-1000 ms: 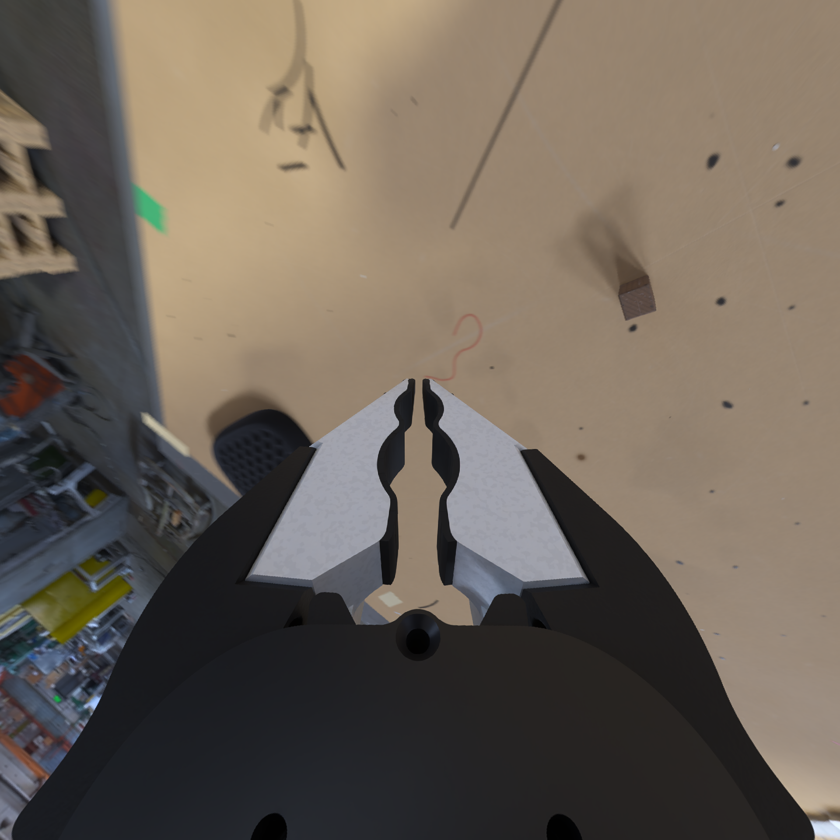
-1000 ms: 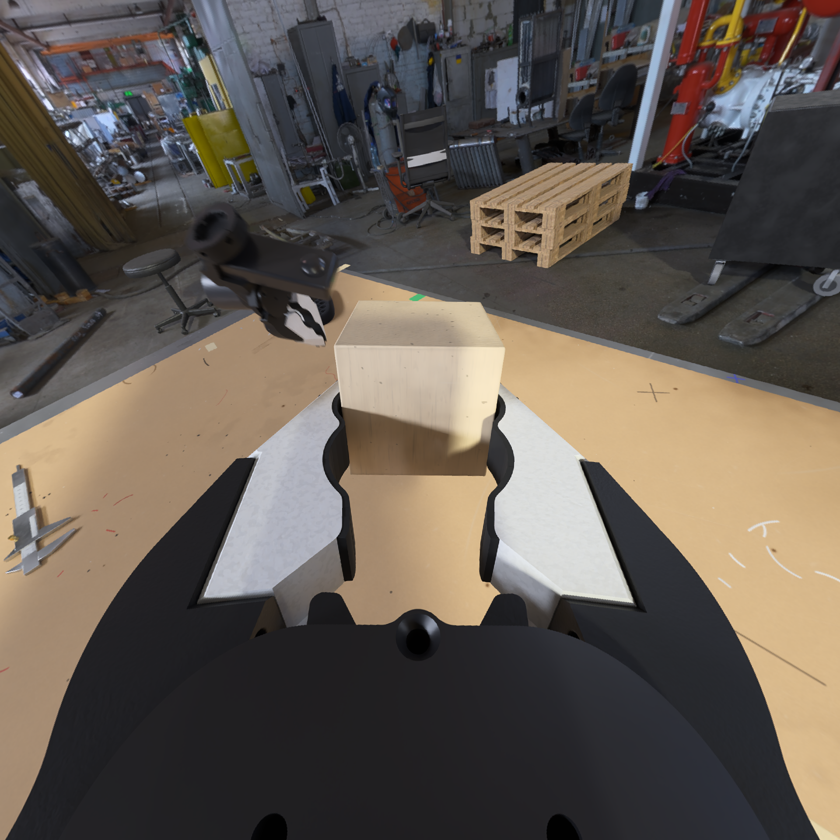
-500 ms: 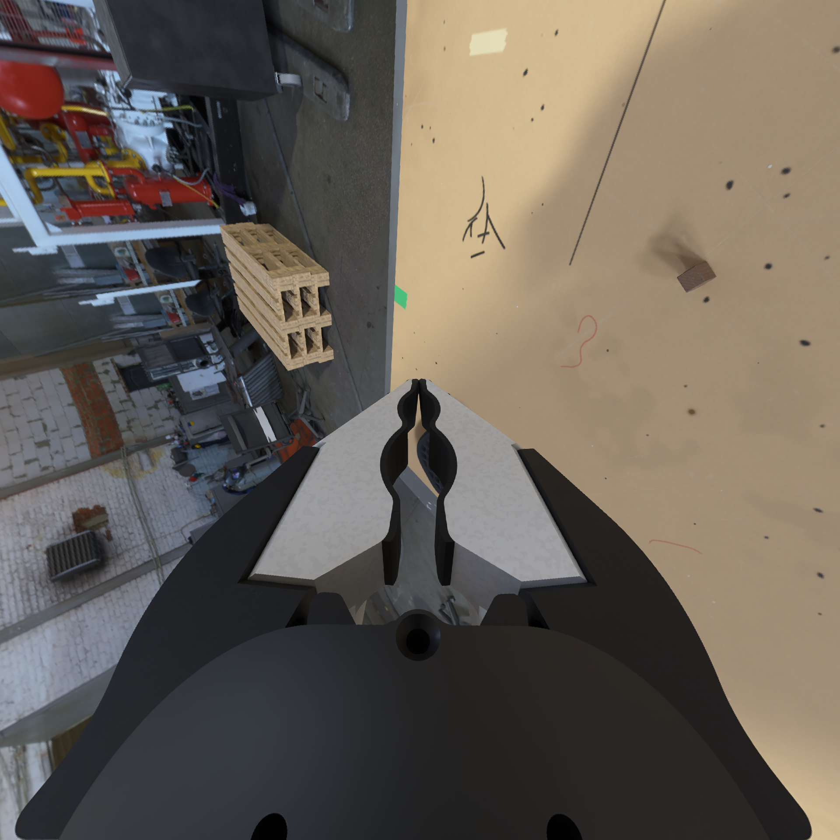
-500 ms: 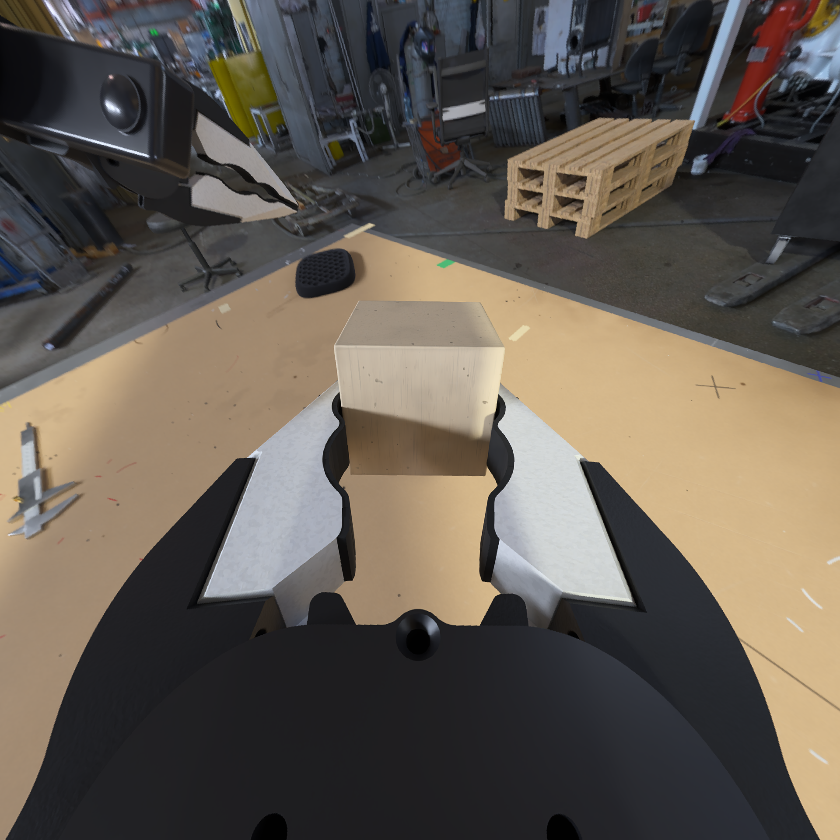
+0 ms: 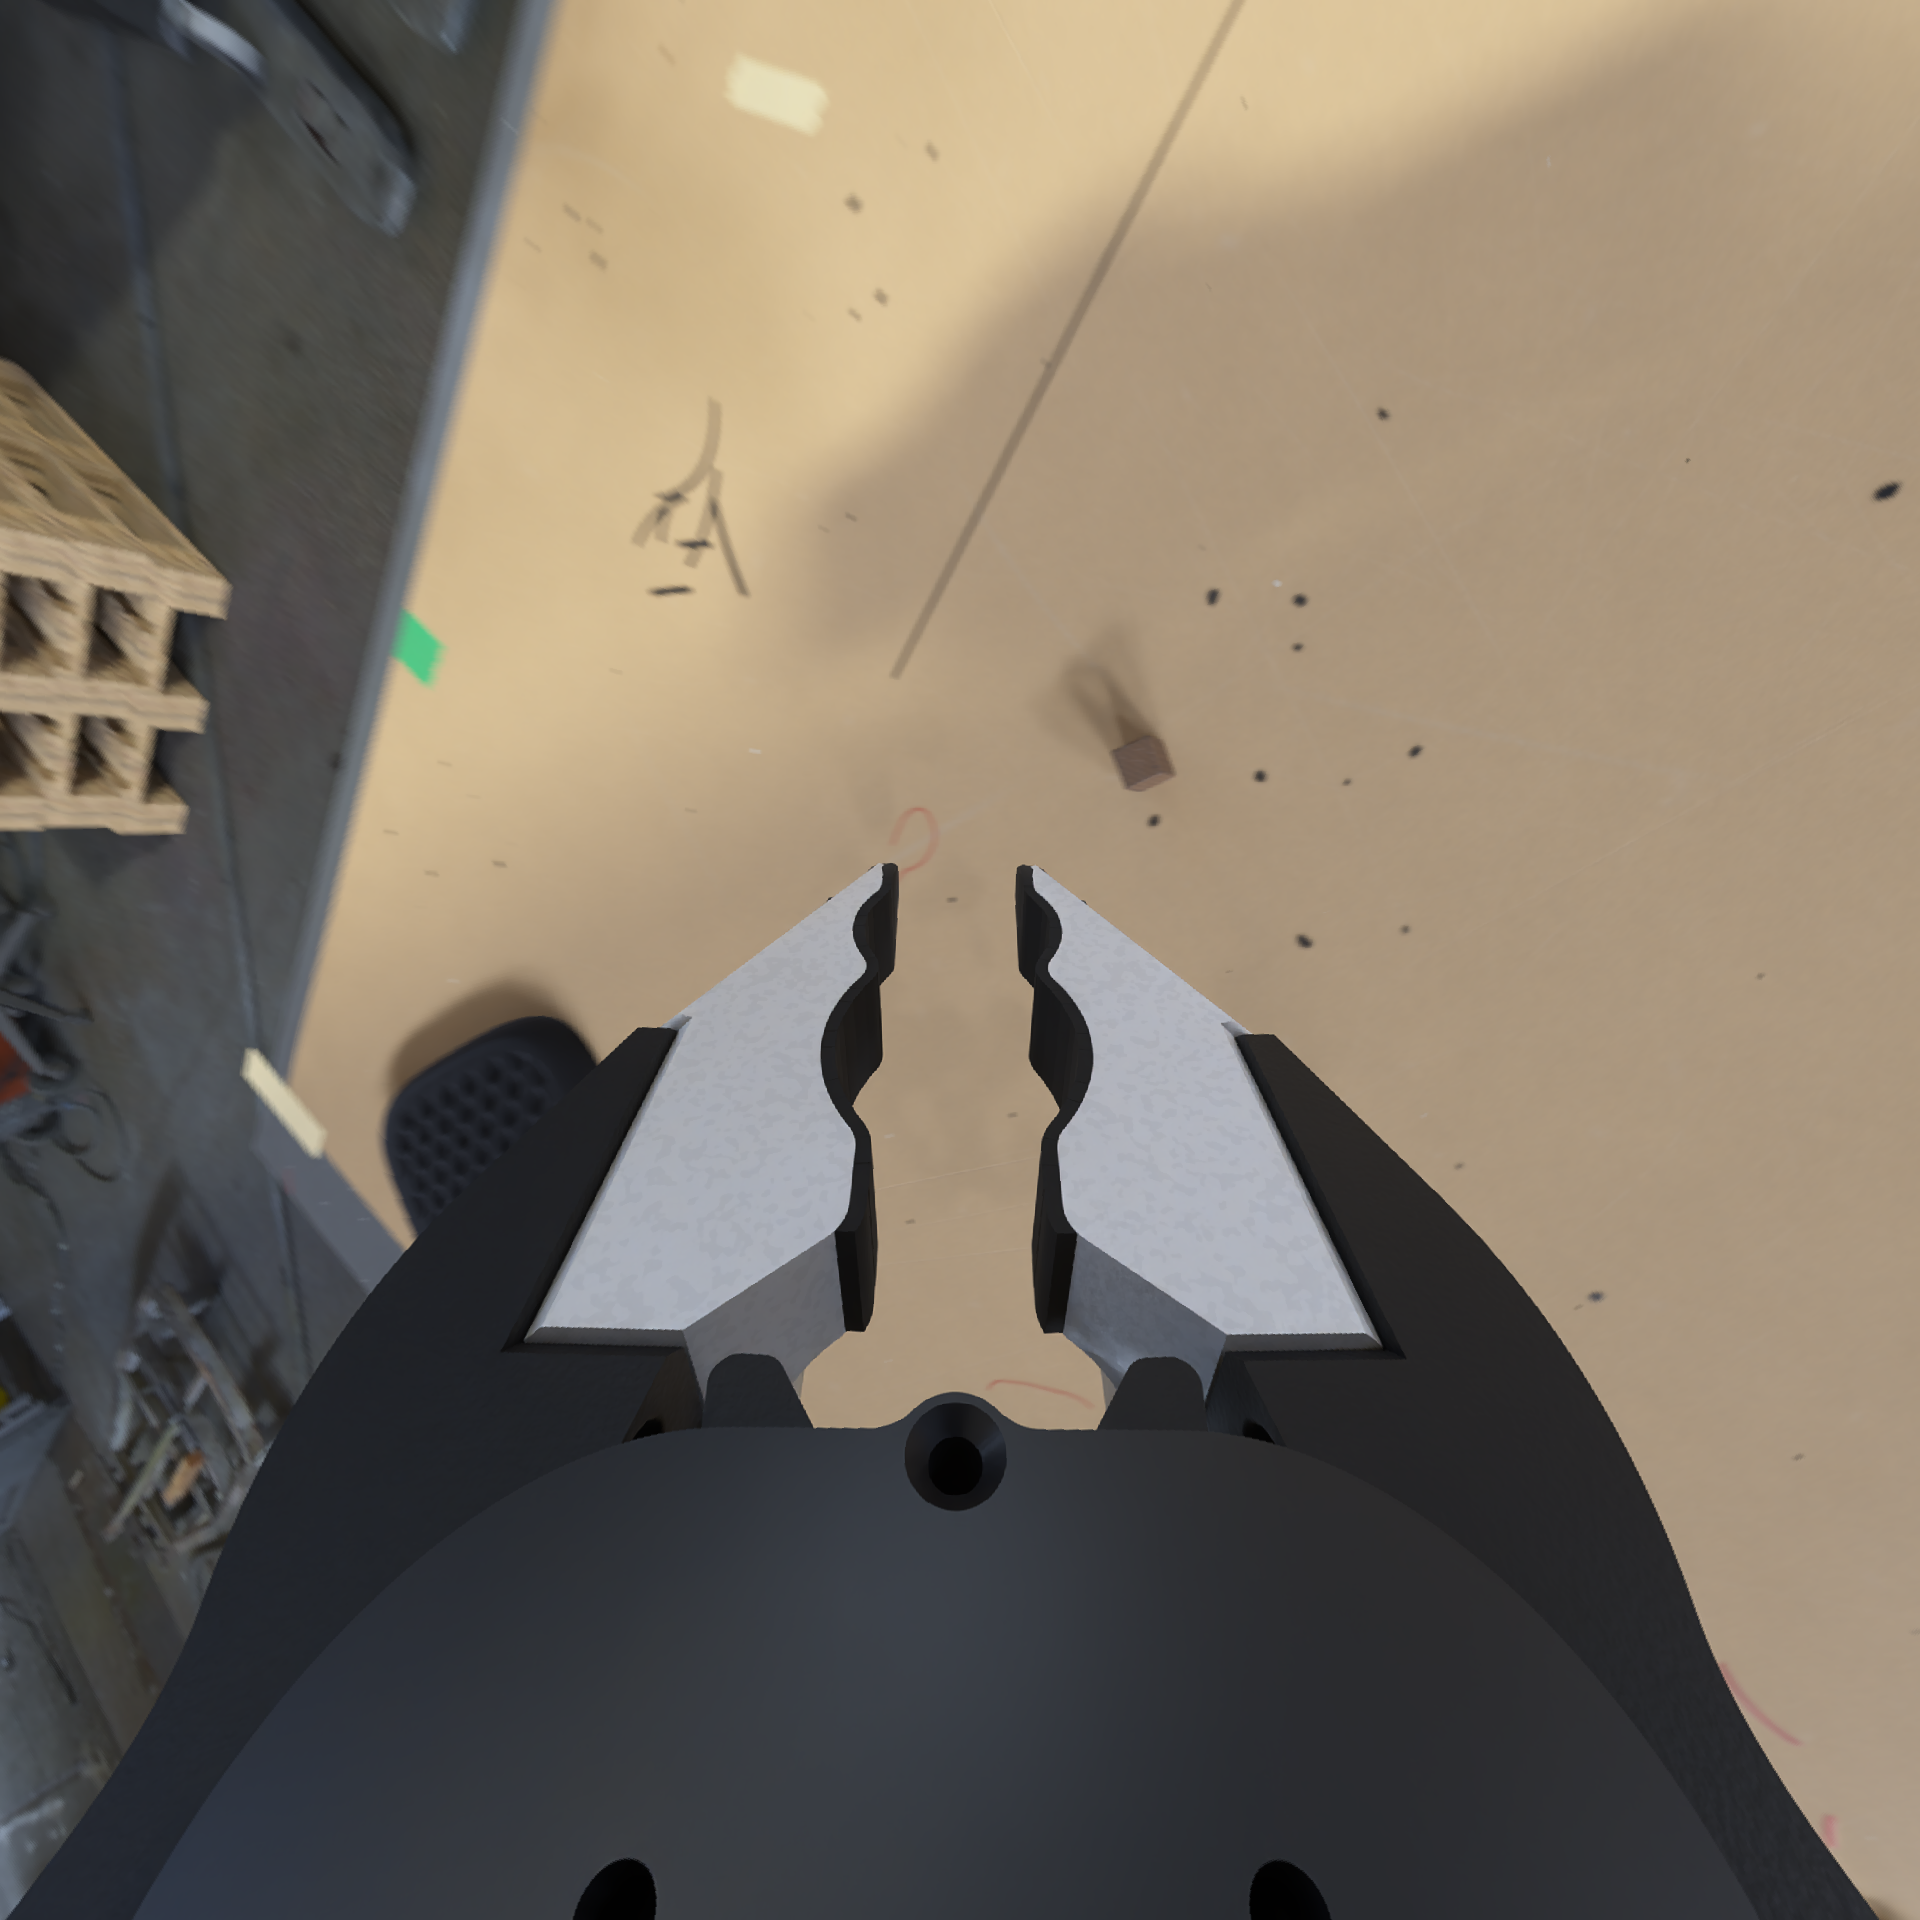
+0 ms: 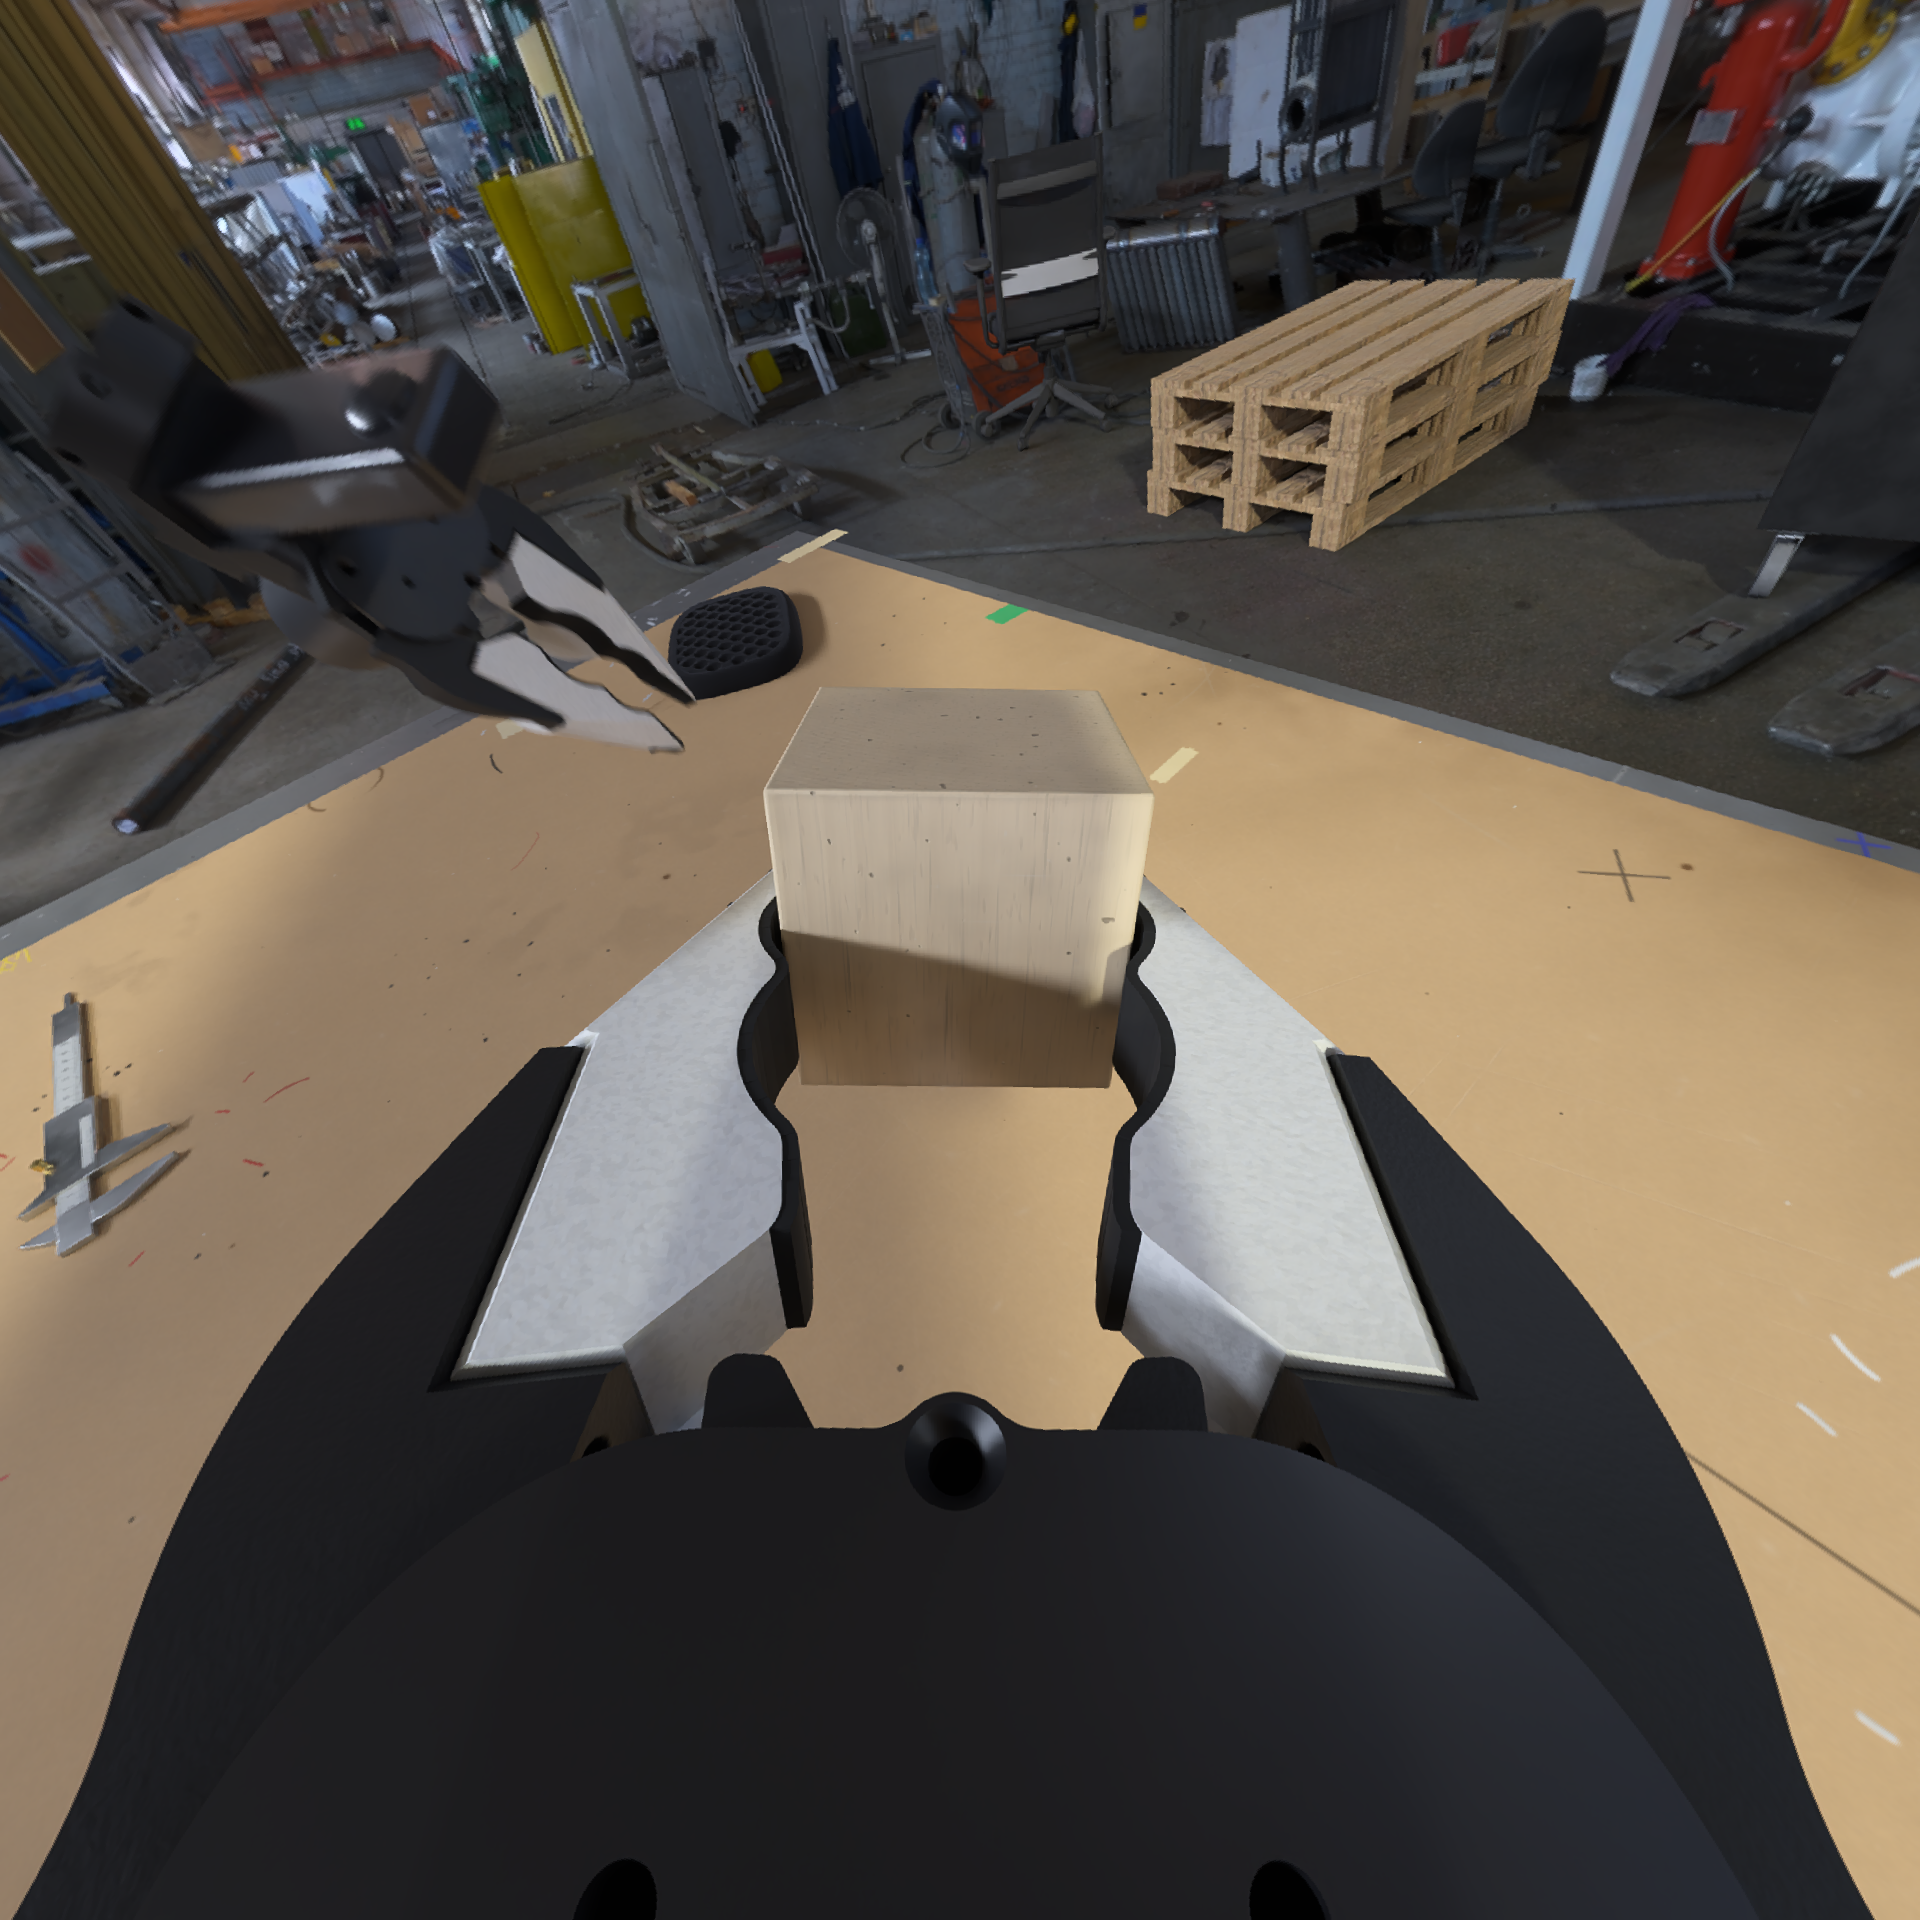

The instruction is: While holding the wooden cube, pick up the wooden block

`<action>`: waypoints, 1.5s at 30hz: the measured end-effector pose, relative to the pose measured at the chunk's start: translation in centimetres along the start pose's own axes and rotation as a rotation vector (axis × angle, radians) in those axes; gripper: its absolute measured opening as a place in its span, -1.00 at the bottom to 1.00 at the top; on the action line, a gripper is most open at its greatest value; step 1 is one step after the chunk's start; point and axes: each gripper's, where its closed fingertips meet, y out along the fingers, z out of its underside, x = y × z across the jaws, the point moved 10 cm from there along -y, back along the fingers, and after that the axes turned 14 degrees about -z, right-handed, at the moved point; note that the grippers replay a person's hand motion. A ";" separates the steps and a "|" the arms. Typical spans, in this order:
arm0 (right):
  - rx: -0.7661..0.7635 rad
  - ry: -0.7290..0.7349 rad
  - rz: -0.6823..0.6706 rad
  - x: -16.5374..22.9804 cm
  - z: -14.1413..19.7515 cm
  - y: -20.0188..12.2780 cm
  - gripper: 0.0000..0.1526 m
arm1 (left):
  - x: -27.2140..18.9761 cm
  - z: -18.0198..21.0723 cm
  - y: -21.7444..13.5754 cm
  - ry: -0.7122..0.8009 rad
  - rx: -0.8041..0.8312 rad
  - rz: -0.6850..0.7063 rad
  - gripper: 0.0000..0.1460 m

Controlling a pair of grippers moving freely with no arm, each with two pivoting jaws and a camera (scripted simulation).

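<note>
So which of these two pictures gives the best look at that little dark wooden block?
The left wrist view. The small brown block lies in the open on the tan board, ahead and right of the open left tongs. The right wrist view does not show it; the pale wooden cube fills its middle.

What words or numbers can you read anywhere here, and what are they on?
No words or numbers can be read.
Caliper: fine scale marks, too small to read.
Table: only scribbles and pen marks, no clear words.
Papers on the far wall: too blurred.
Wooden cube and wooden block: bare.
</note>
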 end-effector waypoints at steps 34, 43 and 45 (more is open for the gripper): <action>0.010 0.020 -0.001 -0.7 0.3 -0.8 -0.21 | -3.5 -2.6 10.5 -0.320 0.692 0.416 -0.85; 0.010 0.019 -0.014 -0.9 0.4 -0.9 -0.21 | -1.4 -3.6 7.1 -0.266 0.516 0.502 -0.85; 0.006 -0.018 -0.033 -0.6 0.4 -0.3 -0.21 | 0.1 -3.8 5.1 -0.273 0.473 0.568 -0.85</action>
